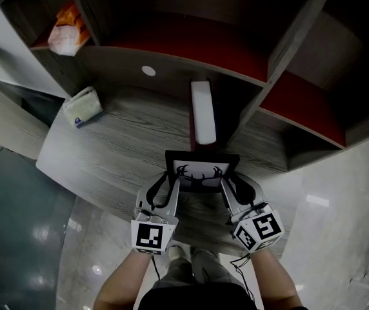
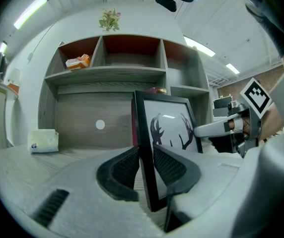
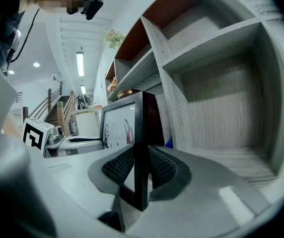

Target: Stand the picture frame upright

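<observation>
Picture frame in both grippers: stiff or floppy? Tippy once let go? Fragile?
Likely stiff: the picture frame shows straight edges with the left gripper and right gripper clamped on its sides. Probably tippy: edge-on it looks thin for its height. Its front reflects a ceiling light, so possibly glazed and fragile.

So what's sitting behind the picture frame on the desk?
A dark red box with a white top stands right behind the picture frame, with the shelf unit beyond. The frame covers the box's lower front, so whether they touch cannot be told.
</observation>
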### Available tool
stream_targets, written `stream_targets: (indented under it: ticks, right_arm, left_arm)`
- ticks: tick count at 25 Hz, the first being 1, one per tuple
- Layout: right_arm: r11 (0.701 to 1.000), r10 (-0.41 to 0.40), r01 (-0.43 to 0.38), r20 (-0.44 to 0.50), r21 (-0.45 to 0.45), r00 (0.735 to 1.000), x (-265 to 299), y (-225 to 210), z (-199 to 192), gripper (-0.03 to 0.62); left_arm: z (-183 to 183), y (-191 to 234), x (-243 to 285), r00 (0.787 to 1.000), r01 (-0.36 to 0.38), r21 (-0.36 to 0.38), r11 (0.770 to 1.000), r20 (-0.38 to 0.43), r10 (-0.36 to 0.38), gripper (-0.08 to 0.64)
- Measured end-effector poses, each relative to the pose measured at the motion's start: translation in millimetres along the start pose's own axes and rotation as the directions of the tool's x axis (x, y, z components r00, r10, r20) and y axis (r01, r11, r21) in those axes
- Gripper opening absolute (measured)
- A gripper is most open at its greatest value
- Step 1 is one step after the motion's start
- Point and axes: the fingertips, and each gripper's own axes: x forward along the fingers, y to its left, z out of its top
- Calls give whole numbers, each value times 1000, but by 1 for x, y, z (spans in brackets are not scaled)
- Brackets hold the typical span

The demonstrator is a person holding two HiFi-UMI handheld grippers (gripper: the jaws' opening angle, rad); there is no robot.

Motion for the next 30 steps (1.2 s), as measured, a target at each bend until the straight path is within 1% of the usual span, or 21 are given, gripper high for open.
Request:
stream_targets:
  ticks: [4,6,8,11,15,17,19,22,25,30]
  right_arm:
    - [1000,3,-3,-4,2,1000,-1,-1,-1,87]
    - [1000,4,-4,-4,0,1000,0,-1,-1,87]
    - [1000,3,-3,-5,-1,1000,1,-1,-1,87]
    - [1000,-2,2,-10,-1,1000,0,-2,-2,89]
    - [1000,2,-3,-27,-11,1000,0,0,-5,95]
    - [1000,3,-3,-35,-15,999,0,0,-6,110]
    - [1000,-2,1,-35,-15,999,0,0,-6,123]
    - [1000,-4,4,-32,-15,999,-1,1,-5,129]
    - [1000,-9,9,-30,-19,1000,-5,0,-4,132]
    - [1000,-27,27,-25,-16,999,-8,-2,-3,133]
  left_arm:
    - [-3,-2,0,1000,-11,10,1000,-22,11,87]
    - [-2,-1,1,1000,-11,10,1000,-15,11,87]
    - [-2,0,1,1000,-12,8,1000,-16,13,87]
    - [-5,-1,1,999,-17,-2,1000,-38,17,87]
    - [-1,-2,1,1000,-19,16,1000,-15,19,89]
    - [-5,-3,0,999,-20,19,1000,-46,20,92]
    - [-8,-4,-1,997,-20,11,1000,-68,21,106]
    - [-6,-5,-2,998,-20,3,1000,-65,20,129]
    - [-5,-5,-4,998,-25,0,1000,-63,25,135]
    - [-7,0,-9,997,-38,-23,999,-66,36,140]
